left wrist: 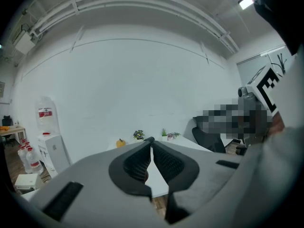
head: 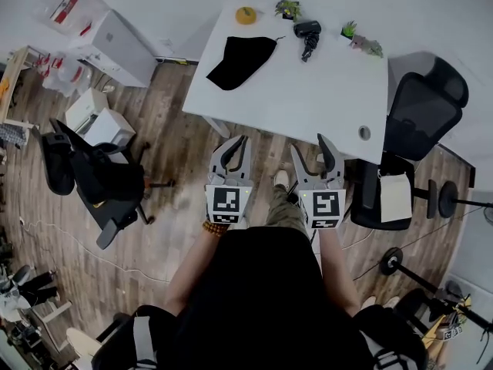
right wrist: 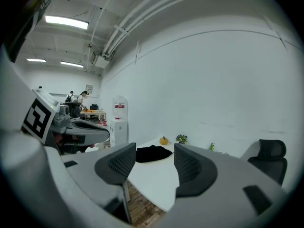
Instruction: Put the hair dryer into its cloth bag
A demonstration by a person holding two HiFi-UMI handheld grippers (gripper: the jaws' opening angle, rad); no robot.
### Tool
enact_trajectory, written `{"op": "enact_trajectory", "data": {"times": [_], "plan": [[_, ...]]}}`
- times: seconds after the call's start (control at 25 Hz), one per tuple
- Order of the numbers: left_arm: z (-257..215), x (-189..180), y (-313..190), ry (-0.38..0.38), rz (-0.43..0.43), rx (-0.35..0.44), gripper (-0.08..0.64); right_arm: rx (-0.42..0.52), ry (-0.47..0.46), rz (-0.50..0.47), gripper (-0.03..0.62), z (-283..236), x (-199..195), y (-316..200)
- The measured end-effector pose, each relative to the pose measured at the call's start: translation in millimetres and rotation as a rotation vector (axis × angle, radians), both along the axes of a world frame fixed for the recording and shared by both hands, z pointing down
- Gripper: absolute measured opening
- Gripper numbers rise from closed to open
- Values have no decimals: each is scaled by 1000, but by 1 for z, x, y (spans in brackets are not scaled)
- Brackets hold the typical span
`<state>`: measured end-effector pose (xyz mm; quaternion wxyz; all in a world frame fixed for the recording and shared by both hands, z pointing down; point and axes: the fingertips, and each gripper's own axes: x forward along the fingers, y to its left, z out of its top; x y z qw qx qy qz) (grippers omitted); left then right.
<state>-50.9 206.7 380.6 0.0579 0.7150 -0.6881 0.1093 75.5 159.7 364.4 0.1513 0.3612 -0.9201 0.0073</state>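
- The left gripper [head: 237, 143] is held out over the wood floor [head: 177, 156], short of the table [head: 323, 99]. Its own view shows its two jaws pressed together with nothing between them [left wrist: 151, 142].
- The right gripper [head: 311, 151] sits just beside it at about the same height, also short of the table edge. Its jaws are spread wide and empty [right wrist: 151, 161]; through the gap you see only tabletop and the bag [right wrist: 153, 153] beyond.
- The bag [head: 240, 60] is black cloth, lying flat and limp on the far left part of the white table, with a thin cord trailing off its right corner.
- The dryer [head: 308, 35] is black too. It lies on the table to the right of the bag, near it but not touching, and well away from both grippers.
- A small orange pumpkin [head: 246, 15] sits at the table's far edge behind the bag (it also shows in the right gripper view [right wrist: 163, 140]).
- Little potted plants [head: 288, 8] stand along that far edge, one near the dryer and others further right.
- A black office chair [head: 420, 110] stands at the right end of the table.
- A water cooler [left wrist: 46, 127] stands against the white wall to the left.
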Motion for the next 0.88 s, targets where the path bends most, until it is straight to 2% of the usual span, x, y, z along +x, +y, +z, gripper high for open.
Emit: {"op": "enact_trajectory", "data": {"times": [0.28, 0.48, 0.72, 0.88], "plan": [[17, -3, -56, -5, -52, -47, 25, -38, 17, -50, 250, 12, 7, -65], [33, -14, -93, -6, -126, -85, 25, -48, 32, -107, 250, 15, 11, -115], [48, -37, -115, -4, -234, -119, 25, -49, 57, -167, 251, 24, 12, -166], [63, -65, -119, -16, -282, -154, 25, -65, 70, -174, 250, 29, 9, -182]]}}
